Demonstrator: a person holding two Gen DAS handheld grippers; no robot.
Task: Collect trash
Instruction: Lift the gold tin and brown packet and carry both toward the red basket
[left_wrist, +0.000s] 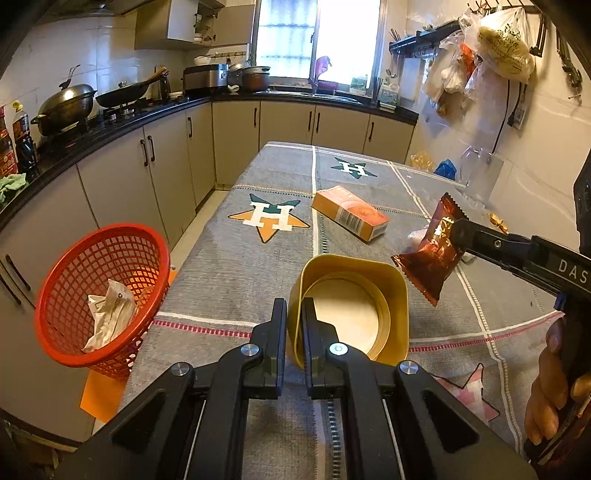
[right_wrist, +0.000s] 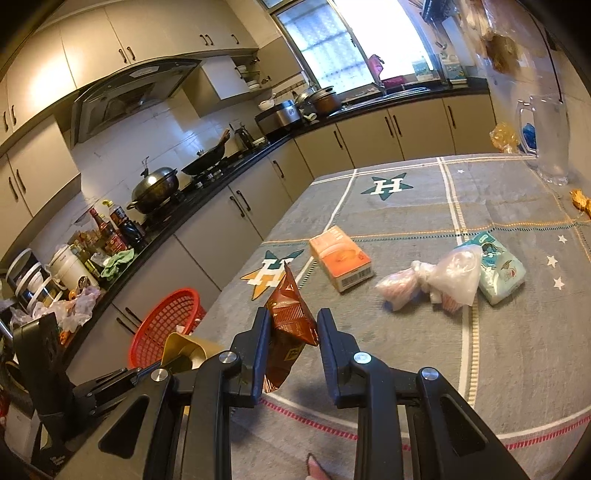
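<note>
Kitchen table, mid-cleanup: our left gripper (left_wrist: 293, 314) is pinched on the rim of the gold tub (left_wrist: 354, 310), held above the cloth, w/ the red basket (left_wrist: 99, 295) off the table's left edge. Our right gripper (right_wrist: 293, 332) has the brown snack wrapper (right_wrist: 290, 328) between its fingers, though the jaws look partly spread. Best bet: swing tub left, tip only once over basket; wrapper follows.

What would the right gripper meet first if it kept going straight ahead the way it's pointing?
Probably the orange cardboard box on the grey tablecloth, slightly right of the right gripper's line; depth is unclear, so it might touch cloth first.
</note>
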